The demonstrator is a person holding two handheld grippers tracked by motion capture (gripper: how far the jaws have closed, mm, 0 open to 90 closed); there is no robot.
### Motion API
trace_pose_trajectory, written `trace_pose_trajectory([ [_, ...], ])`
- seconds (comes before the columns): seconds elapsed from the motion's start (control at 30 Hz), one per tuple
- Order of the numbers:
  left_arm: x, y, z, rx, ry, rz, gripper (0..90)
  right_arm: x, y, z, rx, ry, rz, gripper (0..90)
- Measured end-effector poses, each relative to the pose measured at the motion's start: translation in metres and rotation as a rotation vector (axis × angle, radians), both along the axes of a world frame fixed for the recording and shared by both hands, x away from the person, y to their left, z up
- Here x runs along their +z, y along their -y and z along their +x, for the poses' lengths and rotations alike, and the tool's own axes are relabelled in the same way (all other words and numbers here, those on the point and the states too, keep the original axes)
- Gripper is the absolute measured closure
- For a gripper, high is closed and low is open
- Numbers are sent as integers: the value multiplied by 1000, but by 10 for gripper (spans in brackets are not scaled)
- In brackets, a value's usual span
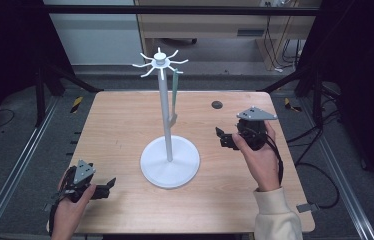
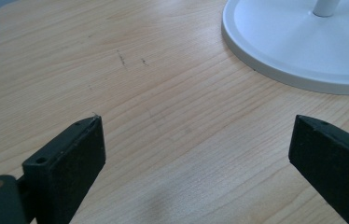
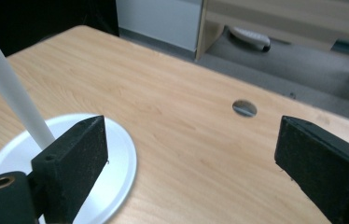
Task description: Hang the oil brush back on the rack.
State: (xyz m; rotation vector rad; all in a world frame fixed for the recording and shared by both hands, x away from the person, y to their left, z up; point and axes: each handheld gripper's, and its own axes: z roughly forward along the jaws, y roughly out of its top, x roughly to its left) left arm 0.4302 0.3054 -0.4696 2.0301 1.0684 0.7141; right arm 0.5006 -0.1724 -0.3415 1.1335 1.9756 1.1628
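A: Any labels or writing?

B: None I could read. The white stand (image 1: 169,150) was plain, base and pole unmarked, and so was the wooden table (image 1: 125,125). The grey plates on top of the grippers looked blank from the high view.

A: Left side?

B: My left gripper (image 2: 196,154) sat at the near left corner of the table, jaws spread wide, bare wood between them. It touched nothing. The stand's base lay just beyond it, apart.

A: Right?

B: My right gripper (image 3: 191,154) was wide open too, nothing between the pads. It sat right of the stand, pointing towards it, clear of the base.

A: And the hanging piece?

B: A thin green strip (image 1: 175,97) hung from one hook of the stand's top, down beside the pole. Neither gripper touched it. I couldn't tell what it was. The cable hole (image 3: 244,108) lay past the right gripper.
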Motion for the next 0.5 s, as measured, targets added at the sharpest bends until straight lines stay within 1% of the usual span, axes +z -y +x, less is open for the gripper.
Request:
trace_pose_trajectory([
  [0.1, -1, 1, 0, -10, -2, -5, 30, -14, 6, -1, -8, -34, -4, 113],
  [0.2, -1, 1, 1, -15, -7, -4, 29, -30, 13, -4, -16, -63, 24, 113],
  [0.23, -2, 1, 0, -13, -7, -6, 29, -36, 15, -4, -24, -73, 26, 114],
  [0.37, -1, 1, -1, -12, -4, -13, 29, -59, 21, -1, -59, -98, 51, 133],
  [0.43, -1, 0, -1, -10, -1, -17, 29, -71, 25, 0, -68, -114, 56, 145],
  [0.5, -1, 1, 0, -12, -3, -15, 29, -84, 29, 1, -73, -163, 75, 148],
])
